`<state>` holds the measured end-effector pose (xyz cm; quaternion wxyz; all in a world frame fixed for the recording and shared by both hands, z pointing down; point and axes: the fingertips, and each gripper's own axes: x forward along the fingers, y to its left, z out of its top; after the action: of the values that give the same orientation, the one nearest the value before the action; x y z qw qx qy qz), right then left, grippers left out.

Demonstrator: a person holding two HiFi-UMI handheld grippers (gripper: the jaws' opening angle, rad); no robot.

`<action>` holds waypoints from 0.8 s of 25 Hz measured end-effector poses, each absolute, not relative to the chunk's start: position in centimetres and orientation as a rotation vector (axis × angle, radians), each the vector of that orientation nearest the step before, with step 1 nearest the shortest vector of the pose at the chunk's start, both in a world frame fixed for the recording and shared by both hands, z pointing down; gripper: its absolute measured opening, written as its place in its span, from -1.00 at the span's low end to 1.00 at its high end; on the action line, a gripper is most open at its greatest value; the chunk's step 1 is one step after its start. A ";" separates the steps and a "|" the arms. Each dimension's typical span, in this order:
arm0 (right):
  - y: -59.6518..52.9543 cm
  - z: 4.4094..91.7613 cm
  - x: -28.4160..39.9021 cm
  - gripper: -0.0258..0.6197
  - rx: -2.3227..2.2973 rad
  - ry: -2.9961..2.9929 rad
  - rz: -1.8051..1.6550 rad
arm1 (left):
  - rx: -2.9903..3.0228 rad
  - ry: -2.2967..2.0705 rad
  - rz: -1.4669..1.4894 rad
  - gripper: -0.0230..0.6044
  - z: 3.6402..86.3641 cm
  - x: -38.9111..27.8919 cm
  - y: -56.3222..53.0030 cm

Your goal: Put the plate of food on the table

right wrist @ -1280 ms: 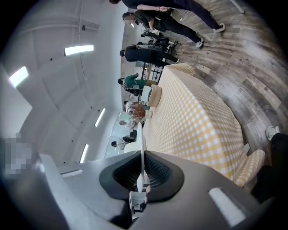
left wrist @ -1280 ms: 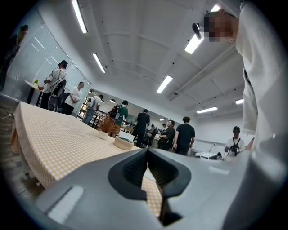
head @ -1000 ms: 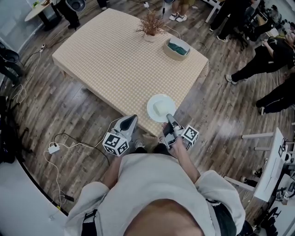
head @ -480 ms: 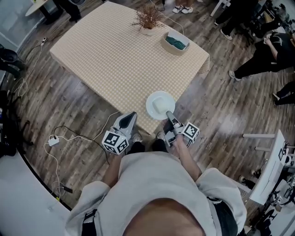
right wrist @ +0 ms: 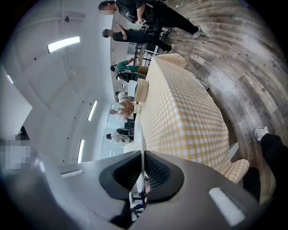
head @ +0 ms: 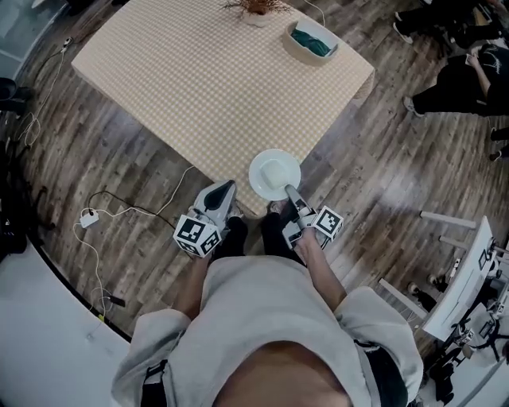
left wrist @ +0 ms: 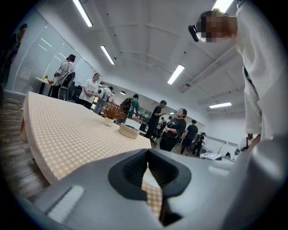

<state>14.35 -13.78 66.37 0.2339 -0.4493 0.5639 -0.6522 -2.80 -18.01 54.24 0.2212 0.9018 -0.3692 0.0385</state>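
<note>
Gripping the plate point(head: 258, 176) by its near rim with the right gripper point(head: 288, 191), jaws closed on the thin white edge, which shows edge-on between the pads in the right gripper view. Noting a pale block of food point(head: 275, 170) at the plate's middle. Locating the plate over the near corner of the surface point(head: 207, 87), partly above the checked cloth point(head: 159, 71) and partly past its right edge over the wooden floor point(head: 382, 183); cannot tell from any view whether the underside touches the cloth yet. Reading the key relation thus: plate straight ahead of the right gripper, along the line of its jaws, with the broad bare cloth farther ahead and to the left. Judging the step in hand as lowering and setting down; probably calls for a carry inward from the corner before release, otherwise risks an overhanging plate tipping off. Finding the left gripper point(head: 225, 187) closed on nothing, just beside the same corner, left of the plate and apart from it; nearer hand clearly the right. Logging a basket point(head: 312, 40) and dried plant point(head: 258, 6) at the far end, well apart from the drop spot.
</note>
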 end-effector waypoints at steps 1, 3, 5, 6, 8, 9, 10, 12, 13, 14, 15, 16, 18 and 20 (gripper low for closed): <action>-13.6 66.7 14.4 -0.88 -1.235 1.545 -1.800 | 2.486 -1.013 0.115 -0.90 54.7 -2.6 -18.0; -13.5 67.5 14.6 -0.88 -1.245 1.548 -1.808 | 2.483 -1.002 0.128 -0.90 55.3 -2.4 -18.3; -13.8 68.1 14.6 -0.88 -1.238 1.555 -1.804 | 2.487 -0.999 0.132 -0.90 55.7 -2.3 -18.8; -13.7 68.3 14.6 -0.88 -1.233 1.552 -1.805 | 2.484 -1.001 0.131 -0.90 55.8 -2.3 -18.8; -13.4 69.0 14.7 -0.88 -1.229 1.549 -1.813 | 2.474 -1.005 0.134 -0.90 56.3 -2.2 -18.8; -13.3 69.3 14.7 -0.88 -1.228 1.547 -1.818 | 2.467 -1.005 0.139 -0.90 56.7 -2.2 -18.8; -13.3 69.6 14.8 -0.88 -1.227 1.543 -1.823 | 2.460 -1.004 0.144 -0.90 57.1 -2.1 -18.7; -13.2 70.1 14.9 -0.88 -1.223 1.539 -1.830 | 2.444 -1.003 0.155 -0.90 57.8 -2.1 -18.5; -13.2 70.3 14.9 -0.88 -1.220 1.542 -1.833 | 2.435 -1.005 0.160 -0.90 58.1 -2.1 -18.4; -13.2 70.4 14.9 -0.88 -1.214 1.546 -1.834 | 2.426 -1.008 0.166 -0.90 58.4 -2.2 -18.2; -13.3 70.5 14.8 -0.88 -1.208 1.549 -1.835 | 2.418 -1.009 0.174 -0.90 58.7 -2.2 -18.0; -13.3 70.6 14.7 -0.88 -1.201 1.548 -1.836 | 2.411 -1.010 0.181 -0.90 59.1 -2.3 -17.8; -13.2 70.7 14.7 -0.88 -1.193 1.546 -1.835 | 2.403 -1.008 0.188 -0.90 59.5 -2.2 -17.4; -13.2 70.7 14.7 -0.88 -1.187 1.543 -1.834 | 2.401 -1.009 0.189 -0.90 59.4 -2.2 -17.1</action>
<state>14.67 -13.23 70.72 0.2314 -0.4319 0.5613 -0.6670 -2.24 -17.08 59.36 0.2621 0.8874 -0.3729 0.0697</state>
